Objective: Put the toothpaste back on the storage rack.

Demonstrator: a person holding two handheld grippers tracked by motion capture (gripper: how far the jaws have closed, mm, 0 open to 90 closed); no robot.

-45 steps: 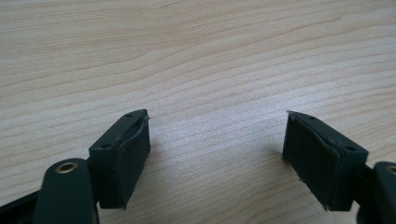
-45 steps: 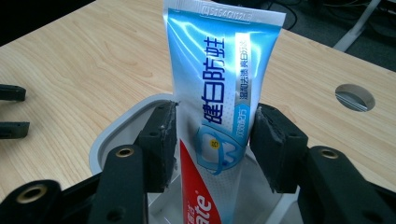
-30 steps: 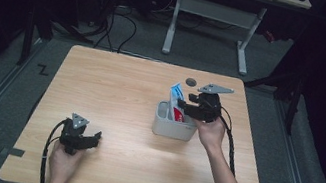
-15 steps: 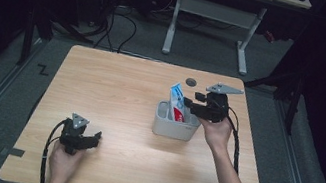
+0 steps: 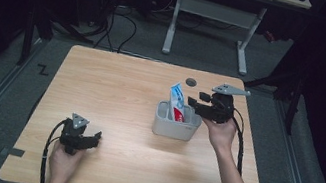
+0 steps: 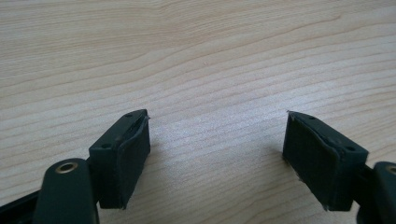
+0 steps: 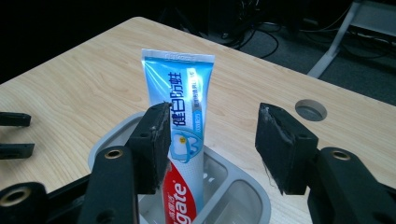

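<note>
- The toothpaste tube (image 7: 180, 121) is standing upright, crimped end up, in the grey holder (image 5: 175, 124) on the right half of the tabletop (image 5: 120, 89); its lower part is sitting hidden behind the holder wall, and the cap end is not showing.
- In the right gripper view, the red band at the tube's foot is reading "gate", with the start of the word disappearing behind the near black pad; a column of white Chinese characters is running down the blue upper part, and the smaller print beside them is too fine to read.
- The right claw (image 7: 212, 140) is standing apart, hovering just above the holder's rim on its right side; one pad is lying in front of the tube's left edge, and whether it is touching the tube cannot be told. The other pad is standing clear of the tube.
- The left claw (image 6: 217, 149) is standing wide apart with bare wood between the pads, resting low over the near left part of the tabletop, well apart from the holder.
- The holder's inner compartments are showing partly, cut off by the frame's bottom edge in the right gripper view.
- A round grommet hole (image 5: 191, 82) is sitting in the tabletop just behind the holder.
- The room beyond the tabletop is lying dark; a desk frame (image 5: 211, 24) and cables on the floor are barely making themselves out.
</note>
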